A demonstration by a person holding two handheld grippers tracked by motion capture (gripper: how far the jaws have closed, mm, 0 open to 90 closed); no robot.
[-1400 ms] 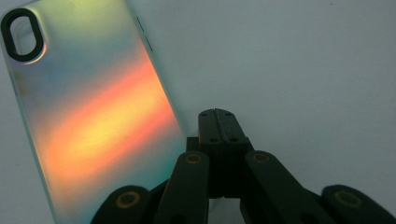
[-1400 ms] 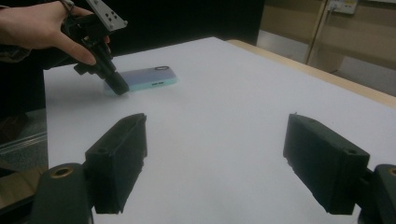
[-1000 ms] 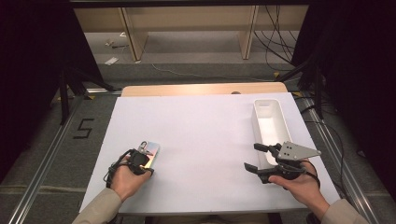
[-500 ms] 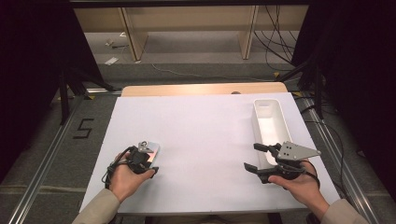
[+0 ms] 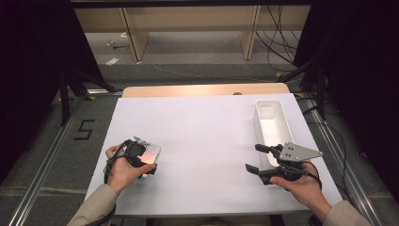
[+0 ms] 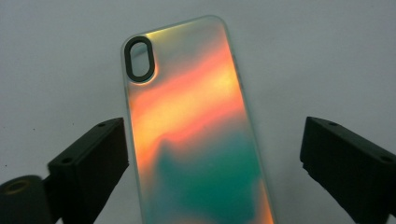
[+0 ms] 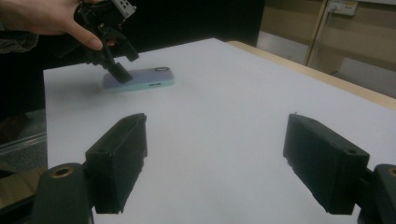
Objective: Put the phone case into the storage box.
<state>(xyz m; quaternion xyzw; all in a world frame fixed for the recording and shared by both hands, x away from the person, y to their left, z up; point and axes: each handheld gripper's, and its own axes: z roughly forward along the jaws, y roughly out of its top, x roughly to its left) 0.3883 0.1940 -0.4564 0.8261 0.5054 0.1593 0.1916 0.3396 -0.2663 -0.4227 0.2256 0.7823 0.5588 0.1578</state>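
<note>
An iridescent phone case (image 5: pixel 150 152) lies flat on the white table top, at the front left. Seen up close, the phone case (image 6: pixel 196 130) shines orange and teal, with a dark camera cutout at its far end. My left gripper (image 5: pixel 147 159) hovers over its near end. Its jaws have just been opening and now stand wide on either side of the case without touching it; the left gripper (image 6: pixel 212 126) is open. In the right gripper view the phone case (image 7: pixel 140 77) rests under the left gripper (image 7: pixel 116 65). My right gripper (image 5: pixel 254 157) stands open at the front right, empty.
A long white bin (image 5: pixel 270 102) stands at the right of the table, just beyond the right gripper. The white sheet (image 5: pixel 207 132) covers the table, with a wooden edge (image 5: pixel 202 89) at the back. Floor rails run along both sides.
The left gripper's jaws have opened and let go of the phone case, which now lies on the table. The left hand has drawn back slightly. The right hand has not moved.
</note>
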